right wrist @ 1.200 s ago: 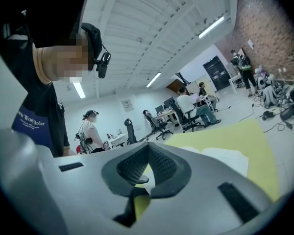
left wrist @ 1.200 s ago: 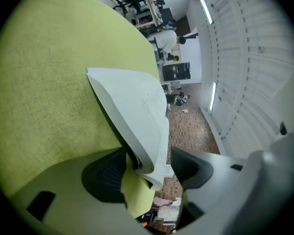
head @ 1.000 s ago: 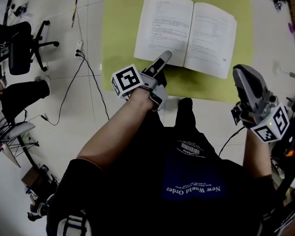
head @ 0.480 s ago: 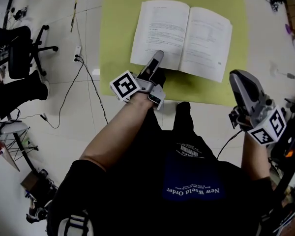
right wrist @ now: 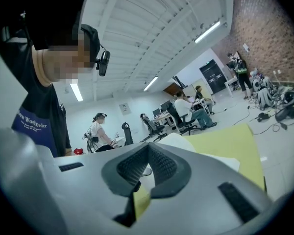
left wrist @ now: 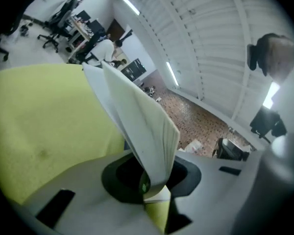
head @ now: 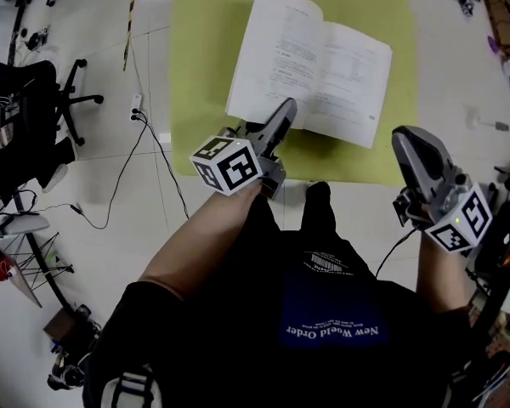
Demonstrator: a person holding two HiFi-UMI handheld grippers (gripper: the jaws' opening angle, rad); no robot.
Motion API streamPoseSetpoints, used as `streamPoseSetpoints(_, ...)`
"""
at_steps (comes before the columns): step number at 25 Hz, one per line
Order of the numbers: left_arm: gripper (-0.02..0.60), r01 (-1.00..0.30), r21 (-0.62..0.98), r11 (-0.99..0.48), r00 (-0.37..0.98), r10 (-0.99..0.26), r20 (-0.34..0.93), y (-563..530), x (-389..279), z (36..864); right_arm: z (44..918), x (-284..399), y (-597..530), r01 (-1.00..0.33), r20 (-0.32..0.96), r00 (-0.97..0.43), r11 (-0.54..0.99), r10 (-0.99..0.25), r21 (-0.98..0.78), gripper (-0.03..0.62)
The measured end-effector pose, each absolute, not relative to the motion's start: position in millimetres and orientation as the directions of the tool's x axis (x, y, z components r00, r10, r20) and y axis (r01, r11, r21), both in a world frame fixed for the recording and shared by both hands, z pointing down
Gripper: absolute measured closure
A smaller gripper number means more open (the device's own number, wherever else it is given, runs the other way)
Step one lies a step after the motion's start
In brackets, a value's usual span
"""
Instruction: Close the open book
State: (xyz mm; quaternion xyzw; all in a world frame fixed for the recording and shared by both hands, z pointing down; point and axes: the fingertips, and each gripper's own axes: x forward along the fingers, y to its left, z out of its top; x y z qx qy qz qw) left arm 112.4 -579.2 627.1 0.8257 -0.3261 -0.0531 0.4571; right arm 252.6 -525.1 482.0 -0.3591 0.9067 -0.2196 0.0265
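Left half going up.
Left gripper, jaws just closed, pinches white paper book left pages; right gripper shut, empty. Next: fold over spine.

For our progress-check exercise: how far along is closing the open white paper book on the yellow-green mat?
Done: the left gripper has just been closing its jaws on the left half of the white paper book and now pinches it. In hand: that half is raised off the yellow-green mat. Left: fold it over onto the flat right half. The right gripper waits beside the book, empty.
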Motion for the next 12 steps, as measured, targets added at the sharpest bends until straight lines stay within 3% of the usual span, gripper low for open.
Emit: streamPoseSetpoints(12, 0.508, -0.601, 0.464, -0.651, 0.794, -0.416, 0.444, -561, 166, 623, 472, 282, -510, -0.680, 0.094, -0.697, 0.614, -0.711, -0.400, 0.609)
